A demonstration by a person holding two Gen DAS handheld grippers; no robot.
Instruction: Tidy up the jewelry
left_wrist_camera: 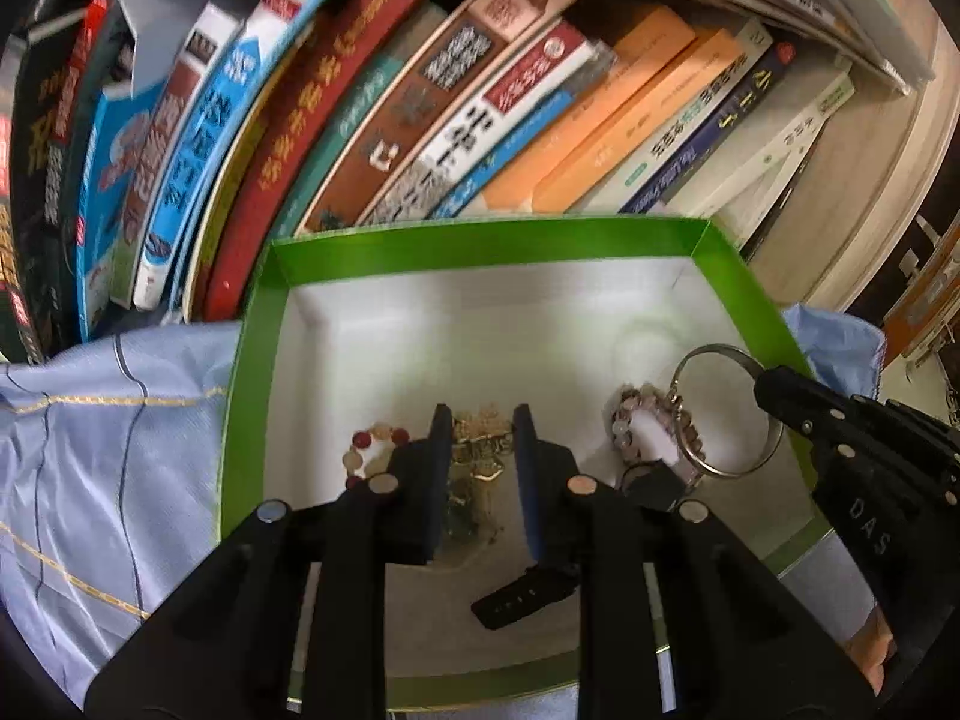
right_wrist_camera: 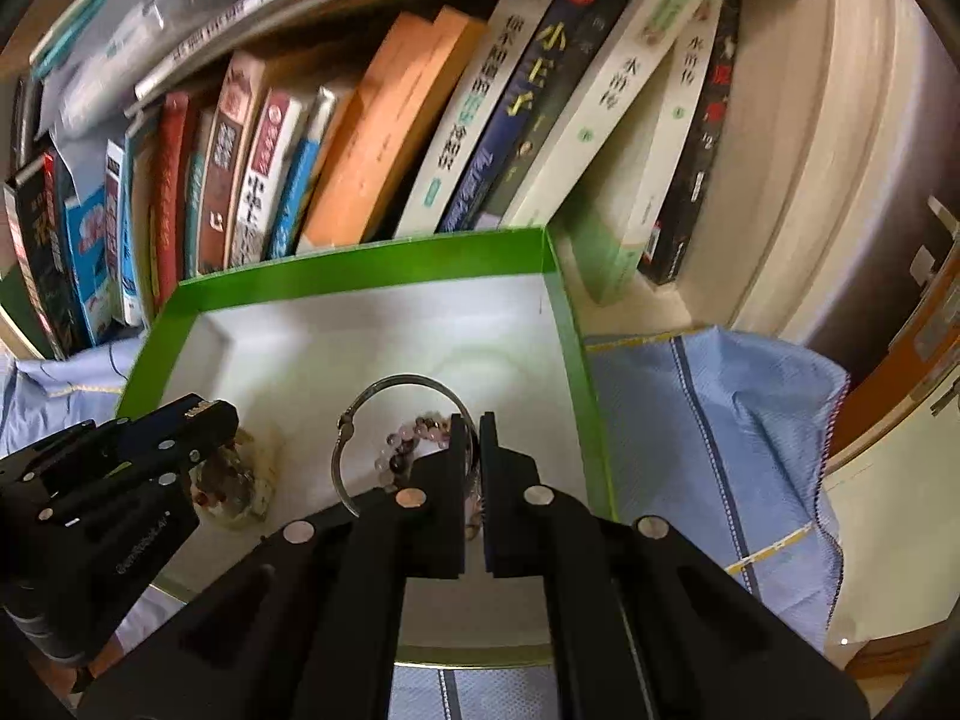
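Nearest, my left gripper (left_wrist_camera: 480, 438) stands narrowly parted around a gold-coloured piece (left_wrist_camera: 477, 450), apparently pinching it, while my right gripper (right_wrist_camera: 474, 438) is nearly closed on a silver bangle (right_wrist_camera: 360, 420) strung with a beaded bracelet (right_wrist_camera: 408, 441). Both hang over the green box (left_wrist_camera: 480, 240), where another bead bracelet (left_wrist_camera: 372, 450) lies on its white floor. Beyond, on blue cloth (right_wrist_camera: 708, 420), the box sits before shelved books (left_wrist_camera: 390, 120).

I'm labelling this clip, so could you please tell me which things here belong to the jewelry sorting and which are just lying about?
Job:
green box
silver bangle
pink bead bracelet
red bead bracelet
gold piece

Lying about:
books
blue cloth
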